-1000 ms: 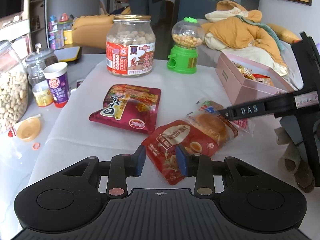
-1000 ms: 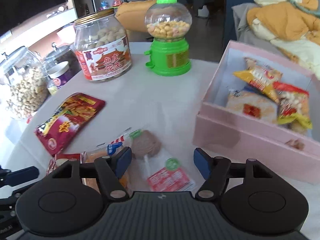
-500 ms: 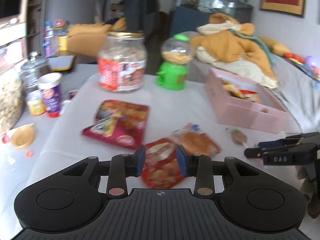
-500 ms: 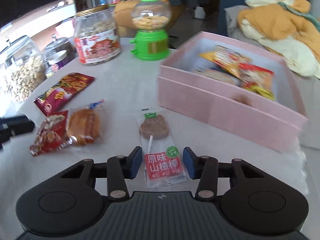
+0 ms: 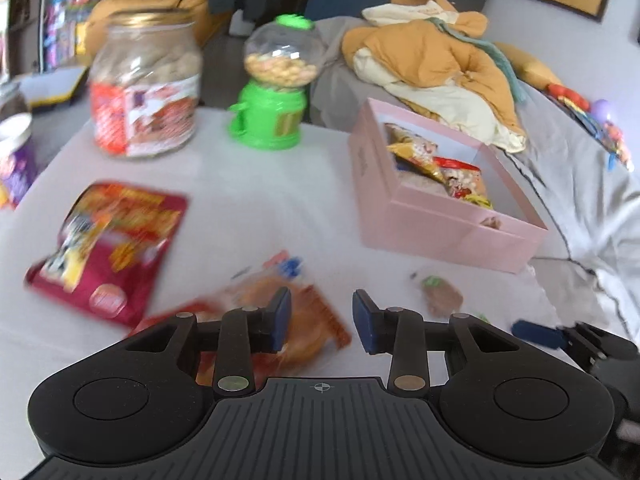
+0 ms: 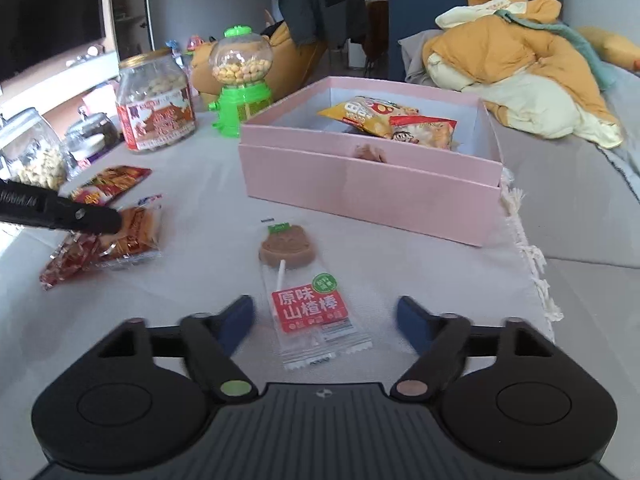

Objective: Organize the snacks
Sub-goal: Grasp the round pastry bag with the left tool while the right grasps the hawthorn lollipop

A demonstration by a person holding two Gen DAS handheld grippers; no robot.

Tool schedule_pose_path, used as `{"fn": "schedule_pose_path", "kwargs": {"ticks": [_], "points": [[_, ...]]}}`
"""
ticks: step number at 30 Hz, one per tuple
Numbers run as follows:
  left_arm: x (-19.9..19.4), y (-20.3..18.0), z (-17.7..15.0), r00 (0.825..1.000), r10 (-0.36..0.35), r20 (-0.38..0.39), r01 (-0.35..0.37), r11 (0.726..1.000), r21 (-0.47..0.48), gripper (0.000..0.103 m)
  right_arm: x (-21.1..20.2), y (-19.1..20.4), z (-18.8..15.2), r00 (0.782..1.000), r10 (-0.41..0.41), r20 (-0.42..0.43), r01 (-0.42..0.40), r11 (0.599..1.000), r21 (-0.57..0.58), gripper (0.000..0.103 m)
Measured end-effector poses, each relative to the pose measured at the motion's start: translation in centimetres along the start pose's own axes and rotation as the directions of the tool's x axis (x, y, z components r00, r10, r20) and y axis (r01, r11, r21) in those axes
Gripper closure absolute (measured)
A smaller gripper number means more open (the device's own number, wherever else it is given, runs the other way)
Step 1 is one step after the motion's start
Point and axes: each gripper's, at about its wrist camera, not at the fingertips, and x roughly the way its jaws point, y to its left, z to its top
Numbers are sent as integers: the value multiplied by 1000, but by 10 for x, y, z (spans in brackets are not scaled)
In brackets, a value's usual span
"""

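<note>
A wrapped hawthorn lollipop (image 6: 298, 276) lies on the white cloth just ahead of my open right gripper (image 6: 324, 320), its lower end between the jaws. A bun packet (image 6: 128, 236) lies to its left, and shows in the left wrist view (image 5: 288, 316), where my left gripper (image 5: 322, 320) hovers over it, open and empty. A red snack bag (image 5: 108, 244) lies further left. The pink box (image 6: 360, 184) holds several snack packets; it also shows in the left wrist view (image 5: 440, 220). My right gripper (image 5: 536, 334) and the lollipop (image 5: 440, 296) show there too.
A labelled jar of snacks (image 6: 156, 116) and a green candy dispenser (image 6: 240, 84) stand at the back of the table. More jars (image 6: 28, 152) stand far left. The fringed table edge (image 6: 528, 256) runs on the right, beside a bed with orange bedding (image 6: 516, 60).
Both grippers pulled back and swung right. My right gripper's jaws narrowed, then opened wide around the lollipop's lower end. My left gripper's jaws stayed apart over the bun packet.
</note>
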Motion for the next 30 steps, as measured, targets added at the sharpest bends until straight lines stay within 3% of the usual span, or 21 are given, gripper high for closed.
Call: {"fn": "schedule_pose_path", "kwargs": {"ticks": [3,6,7,9,11,13,16,19,23,26,30], "points": [[16,-24,1,1000,1,-19,1,995,97,64,0,1,-2,1000,1,-2,-1,1000,-7,18],[21,-44,-12,994,-58,-90,74,977,198,64,0,0,-2,1000,7,0,-7,1000,-1,18],[17,-47,-18,994,-65,-86,82,974,213,62,0,0,-2,1000,8,1,-8,1000,2,17],[0,-47,-26,1000,-13,-19,17,973,229,62,-1,-1,-3,1000,6,3,-6,1000,9,17],[-17,-39,-28,998,31,55,-41,981,192,65,-1,-2,-3,1000,4,4,-5,1000,15,17],[-30,-22,-22,992,89,90,-96,992,82,65,0,-2,-3,1000,6,3,-6,1000,15,16],[-31,7,-15,989,134,60,-130,989,-72,65,0,-1,-3,1000,4,2,-4,1000,12,16],[-16,15,-12,998,68,-16,-69,990,-120,62,0,-1,-3,1000,4,2,-4,1000,13,16],[6,-12,-18,997,58,-41,-57,998,20,42,0,-1,-3,1000,4,2,-4,1000,13,16],[18,-33,-21,994,105,-37,-99,985,142,38,0,-1,-3,1000,4,3,-4,1000,14,15],[29,-43,-24,989,151,-6,-146,965,217,36,0,-2,-4,1000,7,4,-7,1000,14,15]]}}
